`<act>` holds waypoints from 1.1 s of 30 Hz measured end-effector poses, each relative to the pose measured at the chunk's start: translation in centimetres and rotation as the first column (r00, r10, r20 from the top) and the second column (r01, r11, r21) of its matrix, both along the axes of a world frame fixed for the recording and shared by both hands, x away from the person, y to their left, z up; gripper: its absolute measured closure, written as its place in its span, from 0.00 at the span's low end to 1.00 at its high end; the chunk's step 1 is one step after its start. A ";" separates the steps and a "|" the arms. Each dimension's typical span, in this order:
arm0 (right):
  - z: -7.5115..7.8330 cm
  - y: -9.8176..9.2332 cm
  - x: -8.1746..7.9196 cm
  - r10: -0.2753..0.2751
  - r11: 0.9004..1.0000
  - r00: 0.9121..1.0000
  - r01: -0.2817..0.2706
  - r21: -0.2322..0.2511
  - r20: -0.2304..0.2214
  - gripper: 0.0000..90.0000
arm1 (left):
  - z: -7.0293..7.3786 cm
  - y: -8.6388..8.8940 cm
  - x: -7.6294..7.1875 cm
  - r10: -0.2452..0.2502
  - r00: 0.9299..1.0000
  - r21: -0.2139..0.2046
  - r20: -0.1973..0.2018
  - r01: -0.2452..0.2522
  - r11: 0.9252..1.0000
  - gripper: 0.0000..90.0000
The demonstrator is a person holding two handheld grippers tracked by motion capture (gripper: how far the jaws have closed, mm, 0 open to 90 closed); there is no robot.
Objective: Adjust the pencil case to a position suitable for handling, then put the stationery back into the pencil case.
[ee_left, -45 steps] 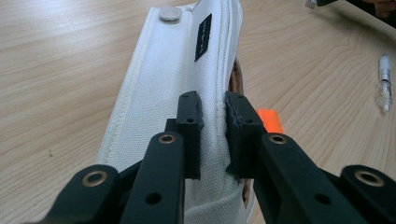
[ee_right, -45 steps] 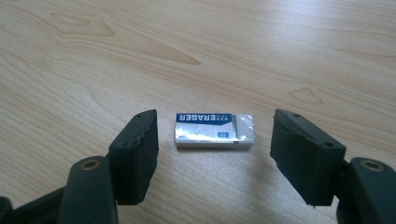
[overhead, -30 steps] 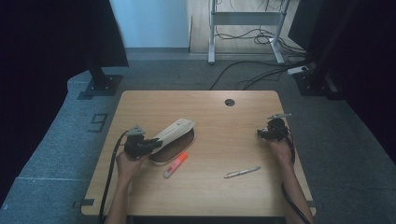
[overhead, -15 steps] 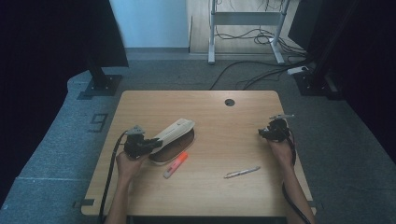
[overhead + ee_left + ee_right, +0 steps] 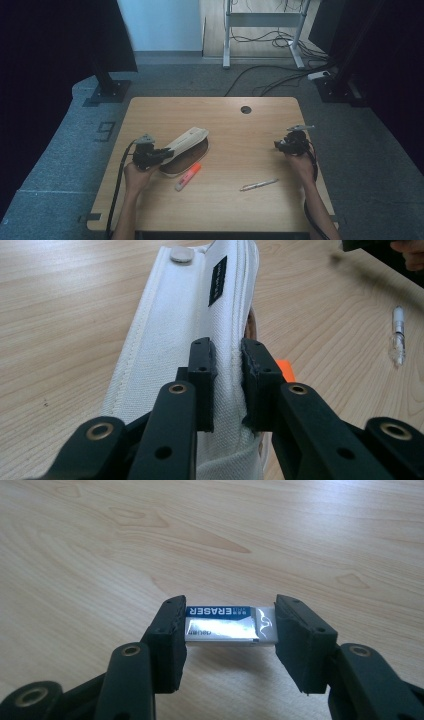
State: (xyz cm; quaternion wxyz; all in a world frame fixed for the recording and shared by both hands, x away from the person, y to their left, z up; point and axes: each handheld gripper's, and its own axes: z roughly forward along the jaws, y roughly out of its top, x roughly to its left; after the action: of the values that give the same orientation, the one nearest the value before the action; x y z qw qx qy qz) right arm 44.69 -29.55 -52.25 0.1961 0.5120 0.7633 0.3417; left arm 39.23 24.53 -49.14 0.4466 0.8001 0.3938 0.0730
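The left gripper [image 5: 227,365] is clamped on the lifted flap of the white pencil case [image 5: 186,145] at the table's [image 5: 220,215] left, holding it open. The right gripper [image 5: 230,625], its jaws just closing, now pinches the eraser [image 5: 227,625] end to end above the table's right side. By my judgement 1 item is picked but not yet packed, while 2 more, the orange highlighter [image 5: 187,176] and pen [image 5: 258,185], lie waiting.

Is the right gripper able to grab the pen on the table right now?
Probably not yet: the right gripper is shut on an eraser. The pen lies bare nearby, nothing blocking it.
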 end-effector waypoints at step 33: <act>2.8 5.5 -3.1 0.192 0.981 0.981 -0.193 0.032 0.032 0.52 | 0.1 0.0 -0.1 -0.007 1.000 0.003 0.003 0.006 1.000 0.85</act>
State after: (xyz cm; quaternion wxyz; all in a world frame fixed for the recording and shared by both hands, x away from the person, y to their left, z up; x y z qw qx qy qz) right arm 41.57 -24.05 -49.50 0.1642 0.4342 0.8002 0.3798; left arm 39.13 24.55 -49.03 0.4459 0.8020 0.3905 0.0732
